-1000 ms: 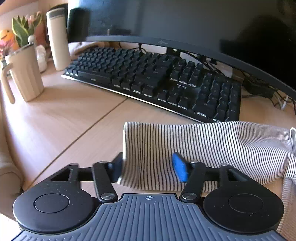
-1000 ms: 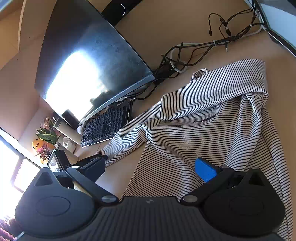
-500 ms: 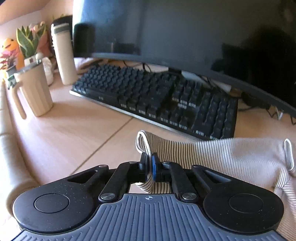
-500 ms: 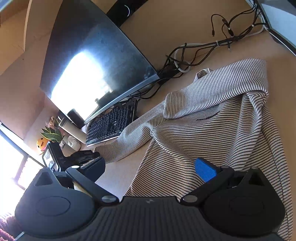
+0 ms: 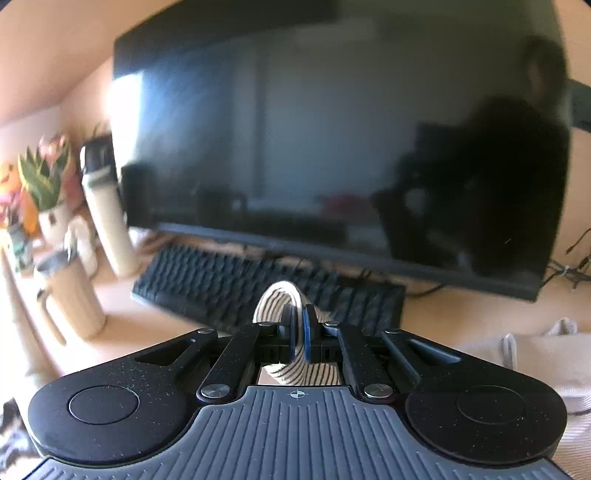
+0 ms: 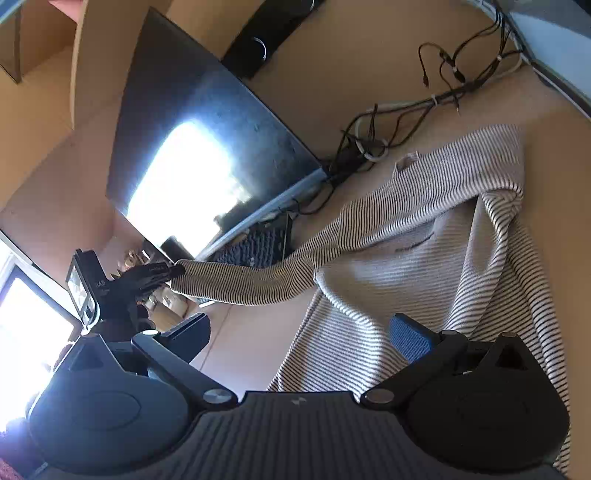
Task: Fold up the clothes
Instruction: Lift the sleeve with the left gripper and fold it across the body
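A: Striped top (image 6: pixel 424 266) lies spread on your desk (image 6: pixel 251 332), body under your right gripper (image 6: pixel 303 332); one sleeve (image 6: pixel 243 282) is pulled out straight and lifted off the wood toward the keyboard.

B: Right fingers?

A: Wide apart, nothing between them; blue pad (image 6: pixel 410 338) hangs over the striped body, the other finger over bare desk; can't tell if either touches.

B: Your left gripper (image 5: pixel 300 332)?

A: Fingers together, clamped on the sleeve cuff; cuff (image 5: pixel 275 299) bulges in a loop above the pads, more stripes showing below them; in the right wrist view you can see that gripper (image 6: pixel 173 271) holding the sleeve end in the air.

B: Behind that?

A: Black keyboard (image 5: pixel 258 291) just past the cuff; cream mug (image 5: pixel 70 295) and tall cream bottle (image 5: pixel 107 218) off to the left; plant (image 5: pixel 44 181) behind them, blurred; dark curved monitor (image 5: pixel 314 147) over the keyboard; cable tangle (image 6: pixel 413 114) beyond the top's collar; black speaker (image 6: pixel 266 33) farthest back.
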